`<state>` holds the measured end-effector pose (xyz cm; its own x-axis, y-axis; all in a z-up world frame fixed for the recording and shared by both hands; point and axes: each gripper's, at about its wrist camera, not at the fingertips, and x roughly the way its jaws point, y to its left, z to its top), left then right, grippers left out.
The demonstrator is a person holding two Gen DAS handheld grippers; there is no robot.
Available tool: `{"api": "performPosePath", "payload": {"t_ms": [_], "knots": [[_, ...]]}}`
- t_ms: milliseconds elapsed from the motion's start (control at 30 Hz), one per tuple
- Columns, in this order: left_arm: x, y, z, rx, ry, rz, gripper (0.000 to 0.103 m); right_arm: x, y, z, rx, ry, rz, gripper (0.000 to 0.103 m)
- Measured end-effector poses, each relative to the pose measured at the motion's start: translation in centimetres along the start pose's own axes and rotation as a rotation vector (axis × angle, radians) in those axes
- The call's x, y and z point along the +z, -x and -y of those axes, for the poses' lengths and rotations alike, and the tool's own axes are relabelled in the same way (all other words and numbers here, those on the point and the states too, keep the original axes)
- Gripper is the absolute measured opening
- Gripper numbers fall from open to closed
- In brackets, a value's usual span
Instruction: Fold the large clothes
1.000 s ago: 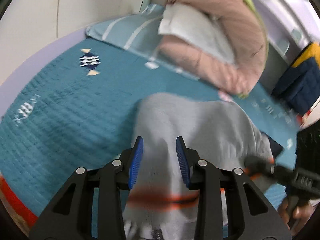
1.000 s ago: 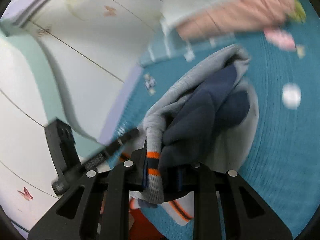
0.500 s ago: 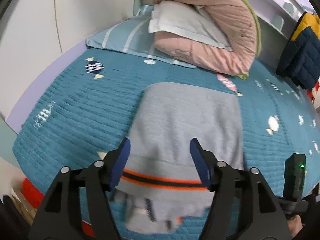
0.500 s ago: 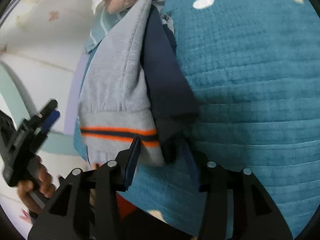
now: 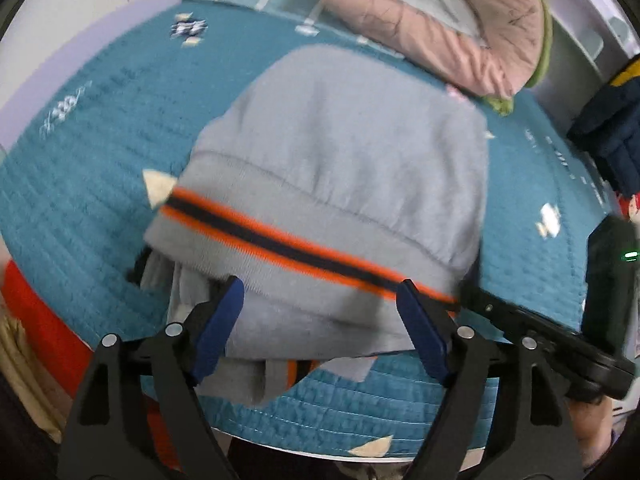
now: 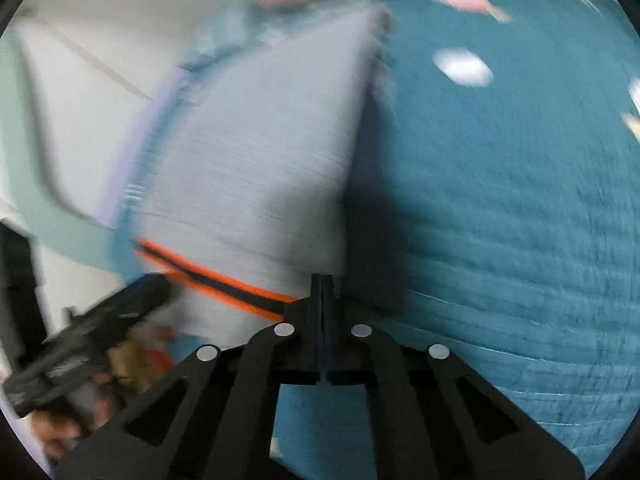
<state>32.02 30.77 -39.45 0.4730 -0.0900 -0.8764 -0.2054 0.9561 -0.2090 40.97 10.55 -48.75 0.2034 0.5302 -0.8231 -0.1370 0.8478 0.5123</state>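
Garment: I saw the soft grey knitted sweater with the orange and dark blue hem stripe (image 5: 340,152) lying folded on the teal quilted bedspread (image 5: 100,128). It sat near the bed's front edge, with a bit of grey cloth poking out under the hem.

Left jaws: My left gripper (image 5: 320,322) had just been opening. Its blue pads stood wide apart and let go. The hem lay between them, but the pads did not press on it.

Right jaws: My right gripper (image 6: 322,292) had just been closing. The two fingers were clamped together with nothing between them. The tip sat at the sweater's right hem corner.

Which way: From the left jaws the sweater ran from 6 o'clock up to 12 o'clock, toward the pink puffy quilt (image 5: 440,28). The striped hem ran across, from 9 o'clock to 3 o'clock. From the right jaws the sweater lay at 11 o'clock.

Nearer hand: I thought the left one was better placed, as it sat right over the hem.
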Motion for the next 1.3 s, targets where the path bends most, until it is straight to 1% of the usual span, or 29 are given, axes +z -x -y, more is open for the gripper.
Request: {"api": "performPosePath", "payload": {"t_ms": [33, 100, 133, 200, 233, 267, 333, 400, 433, 467, 500, 533, 567, 600, 633, 733, 800, 833, 900, 967, 1067, 1133, 1200, 1300], "knots": [[-0.1, 0.1, 0.1, 0.002, -0.005, 0.008, 0.079, -0.2, 0.1, 0.6, 0.038, -0.021, 0.007, 0.0], [-0.3, 0.6, 0.3, 0.008, 0.001, 0.019, 0.081, -0.2, 1.0, 0.6, 0.066, -0.022, 0.018, 0.0], [-0.3, 1.0, 0.4, 0.008, 0.015, 0.026, 0.081, -0.3, 1.8, 0.5, 0.084, -0.017, 0.031, 0.006], [-0.4, 2.2, 0.6, 0.016, 0.037, 0.046, 0.082, -0.6, 3.6, 0.0, 0.107, 0.003, 0.053, 0.006], [-0.4, 3.0, 0.9, 0.026, 0.041, 0.062, 0.085, -0.8, 5.1, -0.7, 0.11, 0.039, 0.069, 0.006], [-0.6, 4.1, 1.4, 0.033, 0.039, 0.088, 0.087, -1.0, 6.1, -1.2, 0.097, 0.069, 0.081, 0.006], [-1.1, 6.6, 2.9, 0.059, 0.026, 0.142, 0.09, -2.0, 9.6, -2.6, 0.057, 0.16, 0.119, 0.007], [-2.0, 9.5, 5.0, 0.078, 0.004, 0.194, 0.091, -2.8, 12.5, -3.6, 0.018, 0.223, 0.159, 0.01], [-2.5, 10.8, 6.1, 0.089, -0.005, 0.216, 0.091, -3.5, 14.8, -4.1, -0.006, 0.256, 0.196, 0.016], [-2.9, 11.9, 7.1, 0.098, -0.014, 0.233, 0.093, -4.2, 16.8, -4.1, -0.023, 0.273, 0.228, 0.025], [-3.5, 13.3, 8.3, 0.1, -0.023, 0.254, 0.093, -5.4, 17.5, -4.4, -0.033, 0.282, 0.25, 0.03], [-3.9, 14.3, 9.2, 0.104, -0.027, 0.27, 0.093, -6.3, 19.9, -4.5, -0.046, 0.293, 0.287, 0.042], [-4.6, 15.8, 10.4, 0.107, -0.037, 0.294, 0.095, -6.8, 21.0, -4.9, -0.057, 0.302, 0.316, 0.052], [-5.2, 17.1, 11.8, 0.103, -0.053, 0.314, 0.097, -7.7, 22.9, -5.0, -0.075, 0.312, 0.348, 0.055], [-5.6, 17.9, 12.9, 0.102, -0.064, 0.325, 0.098, -8.6, 24.3, -4.6, -0.093, 0.32, 0.369, 0.061], [-7.2, 21.2, 16.3, 0.107, -0.098, 0.35, 0.098, -11.6, 29.8, -4.0, -0.144, 0.338, 0.449, 0.075], [-8.1, 23.0, 17.9, 0.112, -0.114, 0.377, 0.098, -13.2, 32.4, -3.8, -0.174, 0.348, 0.507, 0.081], [-8.8, 24.3, 19.0, 0.12, -0.124, 0.399, 0.098, -14.2, 33.7, -4.0, -0.197, 0.358, 0.537, 0.085], [-10.0, 26.2, 20.5, 0.121, -0.141, 0.433, 0.098, -15.7, 35.4, -4.1, -0.224, 0.377, 0.584, 0.085], [-11.2, 28.2, 22.0, 0.129, -0.158, 0.466, 0.098, -17.0, 37.2, -4.1, -0.228, 0.387, 0.617, 0.085], [-12.8, 31.1, 23.7, 0.124, -0.186, 0.525, 0.098, -18.9, 39.7, -4.7, -0.295, 0.411, 0.691, 0.085], [-13.8, 32.9, 24.9, 0.14, -0.203, 0.568, 0.098, -20.2, 41.4, -5.1, -0.324, 0.426, 0.744, 0.085], [-14.6, 34.6, 25.8, 0.145, -0.215, 0.613, 0.098, -21.1, 42.9, -5.2, -0.319, 0.425, 0.775, 0.085], [-15.3, 36.5, 26.4, 0.123, -0.222, 0.653, 0.098, -22.2, 44.9, -5.1, -0.31, 0.424, 0.818, 0.085]]}}
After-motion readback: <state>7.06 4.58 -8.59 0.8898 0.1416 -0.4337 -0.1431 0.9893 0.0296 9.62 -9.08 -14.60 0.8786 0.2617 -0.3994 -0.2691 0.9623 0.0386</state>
